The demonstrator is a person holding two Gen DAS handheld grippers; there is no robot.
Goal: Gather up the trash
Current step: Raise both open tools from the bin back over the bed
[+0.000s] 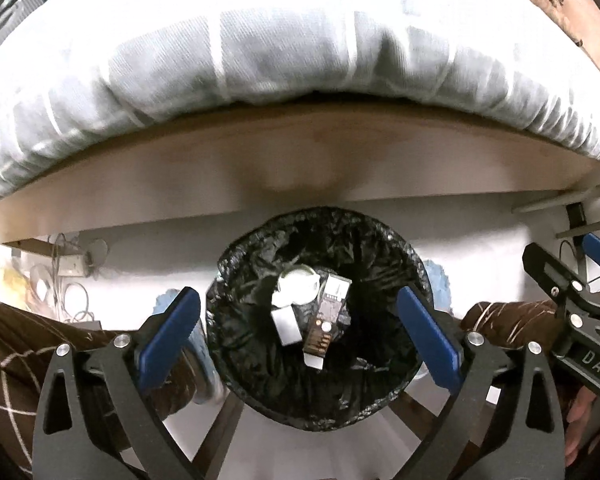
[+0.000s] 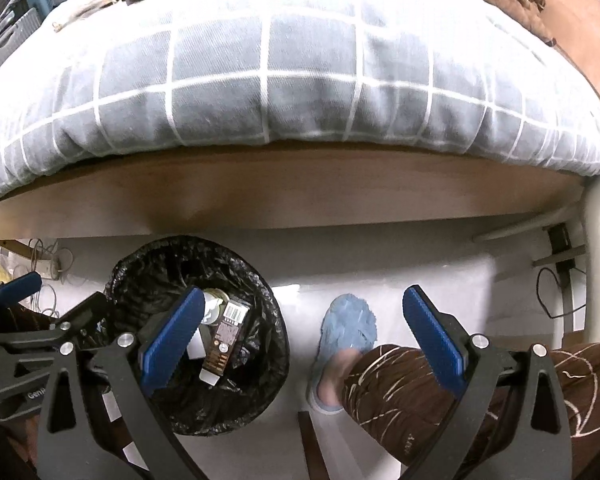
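Looking down, we find the bin (image 1: 320,320) with its black liner on the floor beside the bed (image 2: 300,80), holding a dark packet (image 1: 326,320) and pale scraps too blurred to name, both our left claw (image 1: 300,336) and right claw (image 2: 304,340) spread and empty.

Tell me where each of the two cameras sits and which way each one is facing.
Left wrist: on the left hand-held gripper, pointing steeply down into the black-lined trash bin; its open blue fingers frame the bin, brown patterned trouser legs beside it.
Right wrist: on the right hand-held gripper, open, facing down over the white floor; shows a leg and blue slipper.
Shared: bin, the boxes inside it, grey checked bedding, wooden bed frame, and each other's gripper.
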